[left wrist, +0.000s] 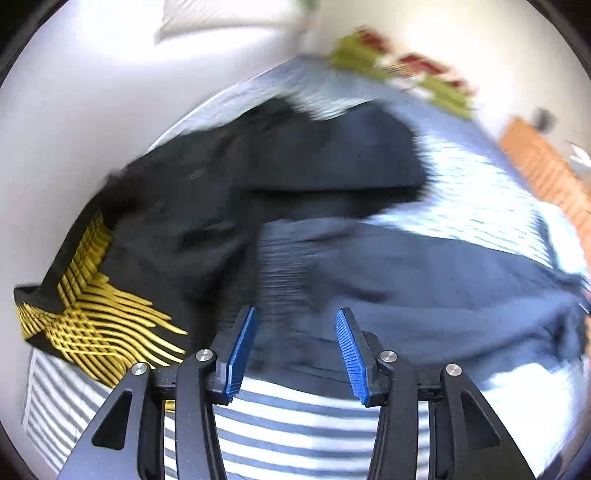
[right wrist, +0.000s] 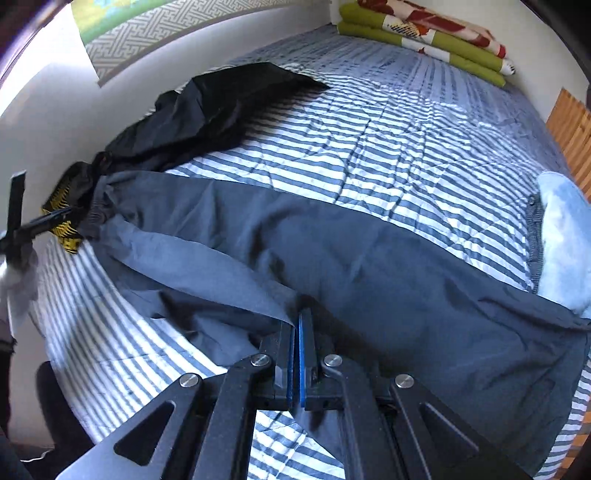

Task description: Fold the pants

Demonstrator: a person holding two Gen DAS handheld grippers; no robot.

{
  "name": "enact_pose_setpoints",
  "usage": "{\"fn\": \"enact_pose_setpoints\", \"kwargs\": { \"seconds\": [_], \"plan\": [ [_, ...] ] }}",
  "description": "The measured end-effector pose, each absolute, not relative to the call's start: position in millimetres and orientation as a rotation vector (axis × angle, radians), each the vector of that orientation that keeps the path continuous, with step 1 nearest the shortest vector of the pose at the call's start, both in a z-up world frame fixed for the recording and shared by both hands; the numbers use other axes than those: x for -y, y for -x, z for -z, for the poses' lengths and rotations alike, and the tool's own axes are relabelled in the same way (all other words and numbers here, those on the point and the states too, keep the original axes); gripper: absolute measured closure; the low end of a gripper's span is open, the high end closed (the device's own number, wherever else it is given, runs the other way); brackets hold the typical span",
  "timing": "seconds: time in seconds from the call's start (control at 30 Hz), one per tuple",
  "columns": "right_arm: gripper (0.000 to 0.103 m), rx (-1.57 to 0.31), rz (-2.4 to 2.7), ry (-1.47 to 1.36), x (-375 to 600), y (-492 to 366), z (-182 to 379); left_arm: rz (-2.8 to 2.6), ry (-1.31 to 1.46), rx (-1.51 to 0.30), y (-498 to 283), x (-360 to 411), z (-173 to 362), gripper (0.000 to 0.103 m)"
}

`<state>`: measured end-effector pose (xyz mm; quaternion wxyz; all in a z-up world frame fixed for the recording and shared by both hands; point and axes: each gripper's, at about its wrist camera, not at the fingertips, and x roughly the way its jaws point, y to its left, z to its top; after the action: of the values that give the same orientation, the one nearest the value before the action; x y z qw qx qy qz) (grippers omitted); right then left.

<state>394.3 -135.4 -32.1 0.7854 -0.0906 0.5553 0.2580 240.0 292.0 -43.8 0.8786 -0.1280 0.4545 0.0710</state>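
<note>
The right tongs (right wrist: 297, 354), at the bottom centre of the right wrist view, are clamped on a fold of the dark grey pants (right wrist: 369, 266), blue pads pressed together with cloth between them. From there the pants stretch across the striped bed (right wrist: 388, 140), the gathered waistband toward the left edge of the frame and the far fabric running off the lower right. The left tongs (left wrist: 295, 350), at the bottom centre of the left wrist view, stand apart with nothing between the blue pads, just short of the pants (left wrist: 424, 273), which fill the middle and right of that blurred frame. A black garment with a yellow pattern (left wrist: 96, 317) lies at the left, beside the waistband. Folded green and red bedding (right wrist: 424, 33) sits at the upper right. No writing or label can be read.
</note>
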Motion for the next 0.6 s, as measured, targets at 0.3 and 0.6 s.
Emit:
{"fn": "enact_pose_setpoints", "kwargs": {
  "seconds": [0.3,0.6],
  "plan": [
    [0.082,-1.261,-0.497,0.105,146.8,-424.8,37.8,0.554,0.199,-1.024,-257.1,-53.9,66.2,0.038],
    [0.076,-1.225,-0.420,-0.089,235.6,-413.2,15.3,0.736,0.025,-1.010,-317.9,117.5,107.2,0.038]
  ]
}}
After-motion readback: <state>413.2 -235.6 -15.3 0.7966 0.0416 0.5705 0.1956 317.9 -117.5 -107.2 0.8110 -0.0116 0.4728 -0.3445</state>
